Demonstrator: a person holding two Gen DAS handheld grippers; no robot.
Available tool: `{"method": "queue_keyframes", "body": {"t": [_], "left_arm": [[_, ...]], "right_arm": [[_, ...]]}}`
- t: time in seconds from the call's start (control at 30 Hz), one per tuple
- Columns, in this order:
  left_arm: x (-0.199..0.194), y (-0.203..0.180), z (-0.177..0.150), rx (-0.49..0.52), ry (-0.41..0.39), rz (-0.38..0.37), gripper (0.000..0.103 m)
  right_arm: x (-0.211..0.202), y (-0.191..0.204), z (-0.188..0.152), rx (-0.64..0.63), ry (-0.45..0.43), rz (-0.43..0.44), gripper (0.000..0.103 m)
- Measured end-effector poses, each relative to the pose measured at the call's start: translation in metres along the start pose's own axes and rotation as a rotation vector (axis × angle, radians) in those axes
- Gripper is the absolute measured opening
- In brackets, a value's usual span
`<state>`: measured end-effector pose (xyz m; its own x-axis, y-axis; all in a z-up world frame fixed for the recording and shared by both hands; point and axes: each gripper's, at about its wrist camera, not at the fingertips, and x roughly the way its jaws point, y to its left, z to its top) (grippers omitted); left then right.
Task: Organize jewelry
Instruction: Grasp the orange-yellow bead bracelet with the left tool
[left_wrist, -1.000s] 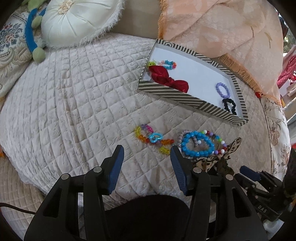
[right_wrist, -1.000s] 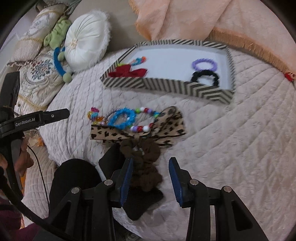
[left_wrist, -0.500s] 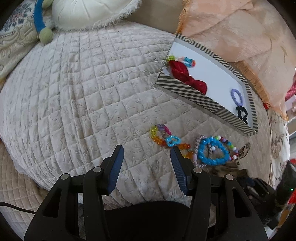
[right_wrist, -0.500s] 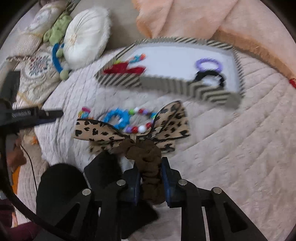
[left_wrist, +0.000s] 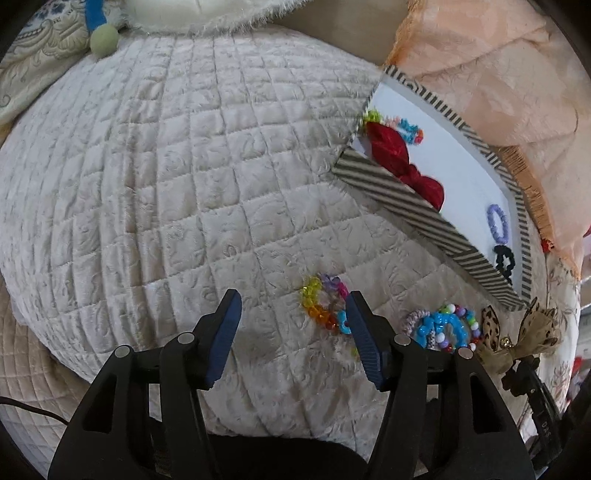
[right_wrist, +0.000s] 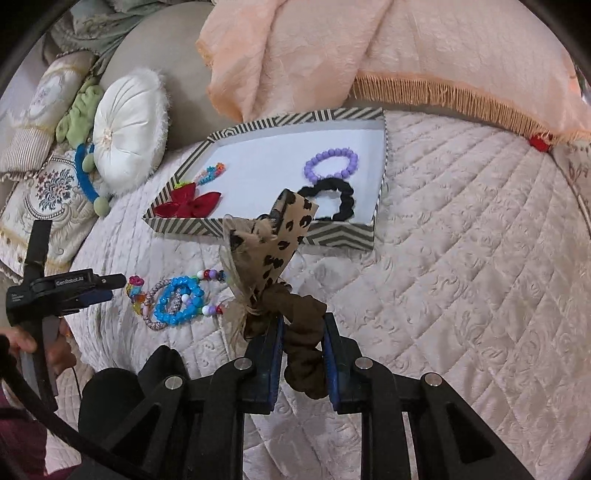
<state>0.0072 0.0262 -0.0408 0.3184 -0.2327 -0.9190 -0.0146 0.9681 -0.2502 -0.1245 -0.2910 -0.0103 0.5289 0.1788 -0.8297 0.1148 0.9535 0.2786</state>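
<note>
The right gripper (right_wrist: 302, 334) is clamped on the brown fabric scrunchie (right_wrist: 303, 350) that carries a leopard-print bow (right_wrist: 275, 236); in the right wrist view the scrunchie is seen pinched between the two blue pads, with the bow standing up in front of the striped cardboard tray (right_wrist: 340, 236) and hiding part of its near wall. In the left wrist view only the bow (left_wrist: 517, 334) is seen, at the right edge, and the grip itself is hidden.

The left gripper (left_wrist: 291, 306) has its jaws opening, with nothing between them but the cream quilted bedspread (left_wrist: 166, 184). A bracelet of clear multicoloured beads (left_wrist: 321, 306) is seen just beside the right-hand finger (left_wrist: 364, 339), partly covered by it. From the right wrist view that bracelet (right_wrist: 136, 293) is glimpsed only in part, beside the tip of the left gripper (right_wrist: 107, 290).

A bright blue bead bracelet (right_wrist: 177, 304), lying with other beaded strands, rests on the bedspread between the two grippers.

Inside the tray, a red fabric bow (right_wrist: 188, 203), a small multicoloured bead bracelet (right_wrist: 212, 173), a lilac bead bracelet (right_wrist: 330, 162) and a black scrunchie (right_wrist: 332, 199) are shown plainly by the right wrist view; in the left wrist view the tray (left_wrist: 417, 206) is foreshortened and the black scrunchie (left_wrist: 504, 260) is partly hidden by its wall.

A round white cushion (right_wrist: 127, 133) is seen whole only in the right wrist view.
</note>
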Motion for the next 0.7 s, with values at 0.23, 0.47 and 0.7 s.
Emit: {"method": "queue_keyframes", "body": {"t": [0.23, 0.47, 0.7], "left_arm": [[0.013, 0.000, 0.004, -0.019, 0.006, 0.003, 0.047], [0.002, -0.008, 0.009, 0.040, -0.024, -0.017, 0.007], [-0.046, -0.022, 0.009, 0.101, -0.104, -0.077, 0.007]], "right_arm": [[0.009, -0.004, 0.002, 0.024, 0.009, 0.035, 0.019], [-0.003, -0.005, 0.006, 0.059, -0.020, 0.121, 0.019], [-0.032, 0.006, 0.013, 0.044, -0.081, 0.145, 0.019]]}}
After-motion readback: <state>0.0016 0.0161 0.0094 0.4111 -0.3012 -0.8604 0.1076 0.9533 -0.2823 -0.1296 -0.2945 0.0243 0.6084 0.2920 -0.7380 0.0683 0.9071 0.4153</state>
